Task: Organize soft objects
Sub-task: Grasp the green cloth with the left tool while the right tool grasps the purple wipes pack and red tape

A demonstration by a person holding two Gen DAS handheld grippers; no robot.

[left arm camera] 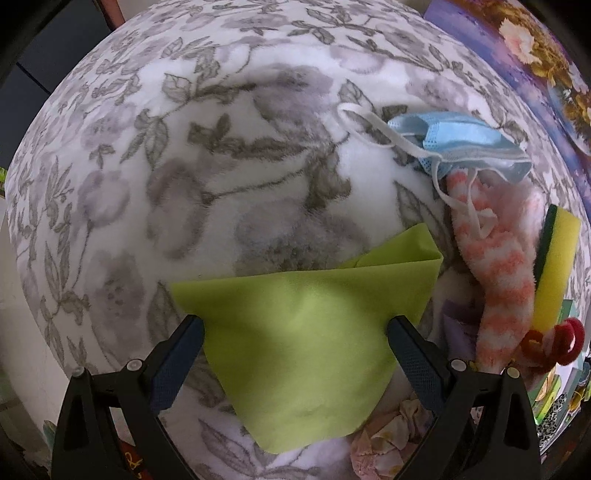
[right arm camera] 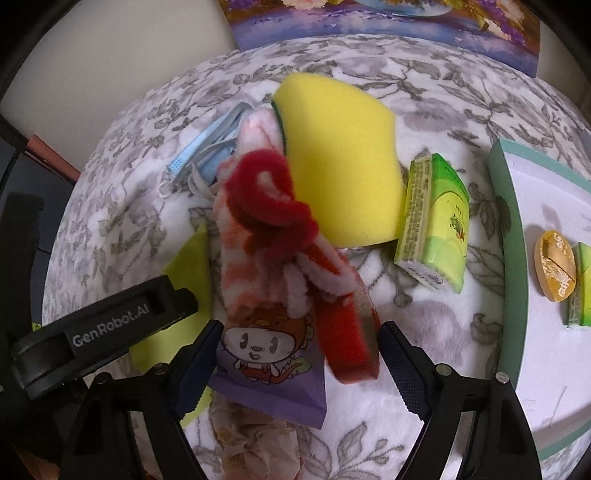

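Note:
A light green cloth (left arm camera: 306, 343) lies flat on the floral blanket (left arm camera: 184, 184), under and between the wide-apart fingers of my left gripper (left arm camera: 297, 328), which is open. To its right is a pile: a blue face mask (left arm camera: 461, 136), a pink striped sock (left arm camera: 495, 258), a yellow sponge (left arm camera: 557, 258) and red fuzzy loops (left arm camera: 554, 339). My right gripper (right arm camera: 299, 332) stands over that pile. Its left pad touches a purple cartoon packet (right arm camera: 266, 354) and its right pad touches a red sponge (right arm camera: 347, 332). The red loops (right arm camera: 266, 199) and the sock (right arm camera: 240, 258) lie just beyond the fingertips.
A green tissue pack (right arm camera: 432, 229) lies right of the yellow sponge (right arm camera: 340, 155). A white box with a teal rim (right arm camera: 511, 240) holds a gold object (right arm camera: 556, 269). A flower painting (right arm camera: 388, 22) lies at the far edge. Crumpled pale fabric (left arm camera: 391, 435) sits close to both grippers.

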